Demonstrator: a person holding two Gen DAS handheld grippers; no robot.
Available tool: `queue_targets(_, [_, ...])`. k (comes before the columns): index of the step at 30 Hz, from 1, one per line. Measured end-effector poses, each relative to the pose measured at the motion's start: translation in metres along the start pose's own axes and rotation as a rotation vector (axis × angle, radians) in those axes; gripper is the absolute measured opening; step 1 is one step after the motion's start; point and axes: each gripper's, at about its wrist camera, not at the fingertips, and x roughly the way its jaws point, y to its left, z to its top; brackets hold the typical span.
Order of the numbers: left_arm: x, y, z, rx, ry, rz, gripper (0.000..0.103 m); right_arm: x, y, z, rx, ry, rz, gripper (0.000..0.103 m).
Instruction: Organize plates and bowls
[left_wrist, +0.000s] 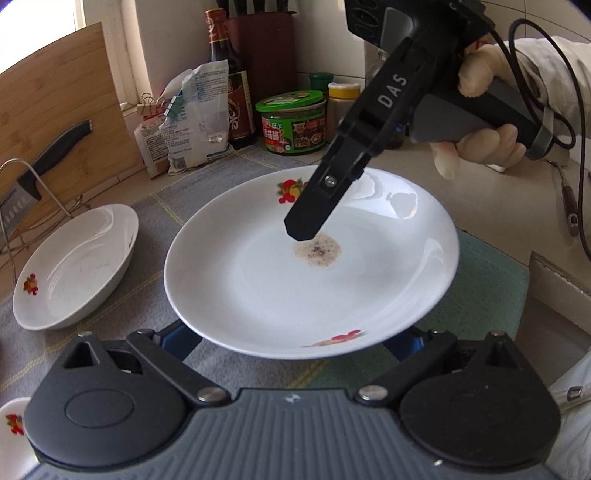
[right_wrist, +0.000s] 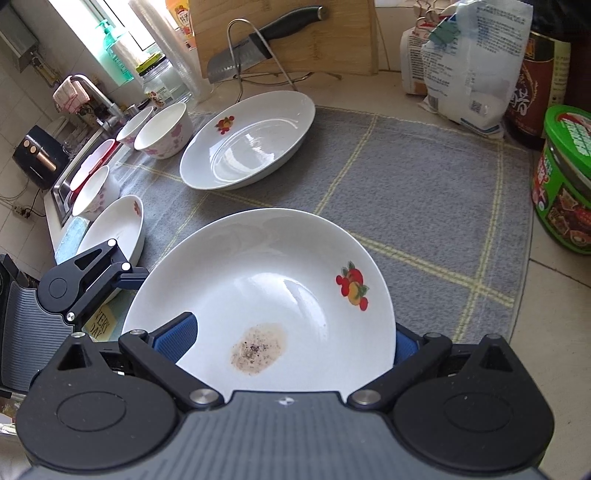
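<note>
A white plate with fruit prints and a brown stain (left_wrist: 310, 266) is held above the grey mat; it also shows in the right wrist view (right_wrist: 266, 291). My right gripper (left_wrist: 306, 230) grips its far rim, one finger over the plate's inside; in its own view its blue pads (right_wrist: 177, 338) straddle the rim. My left gripper (left_wrist: 295, 341) has its blue fingers under the near rim, spread wide. A second white fruit-print plate (left_wrist: 74, 266) lies on the mat to the left and shows in the right wrist view (right_wrist: 251, 142).
Several white bowls (right_wrist: 164, 131) and a small plate (right_wrist: 114, 225) line the mat's left edge beside the sink (right_wrist: 64, 192). A knife on a wire rack (right_wrist: 243, 59), cutting board, flour bags (left_wrist: 192, 118), sauce bottle and green-lidded jar (left_wrist: 293, 122) stand at the back.
</note>
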Motion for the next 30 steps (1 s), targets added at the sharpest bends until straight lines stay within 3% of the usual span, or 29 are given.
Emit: queue_targets(30, [0.079,0.0,0.043,0.048,0.025,-0.018,0.101,-0.004,-0.072,0.024,0.018,-0.083,-0.116,0.103])
